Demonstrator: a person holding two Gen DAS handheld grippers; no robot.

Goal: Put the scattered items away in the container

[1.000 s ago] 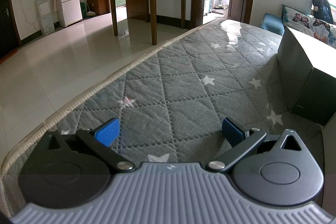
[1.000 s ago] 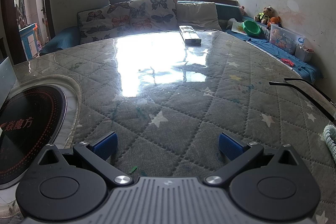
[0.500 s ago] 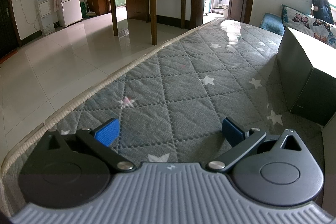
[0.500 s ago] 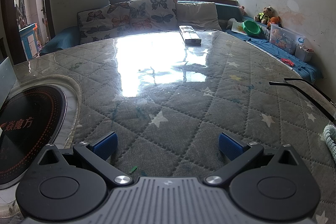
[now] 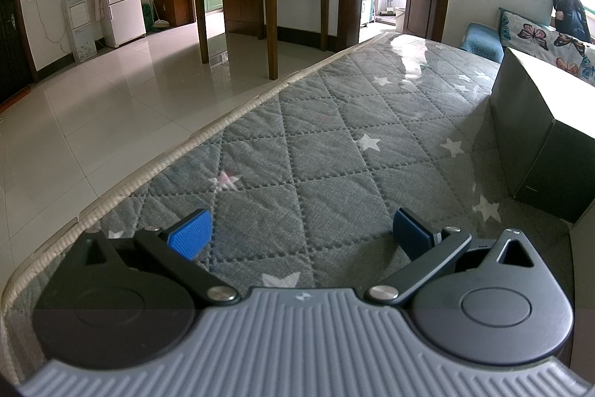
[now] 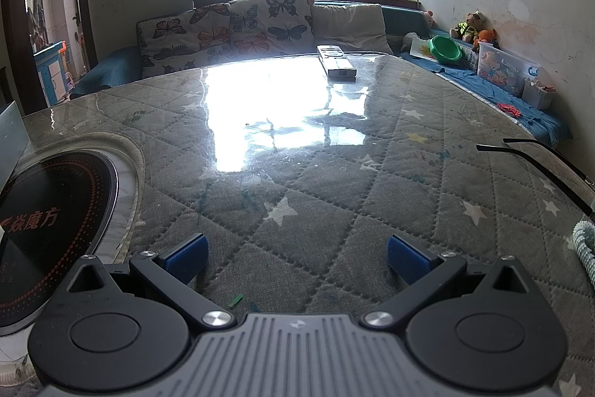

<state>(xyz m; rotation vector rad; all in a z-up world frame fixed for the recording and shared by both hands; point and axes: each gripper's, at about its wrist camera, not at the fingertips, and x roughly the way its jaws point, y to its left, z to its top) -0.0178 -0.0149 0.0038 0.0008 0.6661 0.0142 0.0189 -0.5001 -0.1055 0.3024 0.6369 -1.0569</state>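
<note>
One dark box (image 5: pixel 535 136) stands on the quilted counter (image 5: pixel 316 151) at 3 o'clock in the left wrist view. The right wrist view shows one remote control (image 6: pixel 336 62) at 12 o'clock, one pair of glasses (image 6: pixel 539 166) at 3 o'clock, one round cooktop (image 6: pixel 48 222) at 9 o'clock and three cushions.

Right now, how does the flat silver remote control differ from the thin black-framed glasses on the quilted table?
The flat silver remote control lies at the table's far edge near the cushions; the thin black-framed glasses lie nearer, at the right edge. The remote is a solid pale slab; the glasses show only thin dark arms, partly cut off by the frame. Both rest untouched on the glossy quilted table.
</note>
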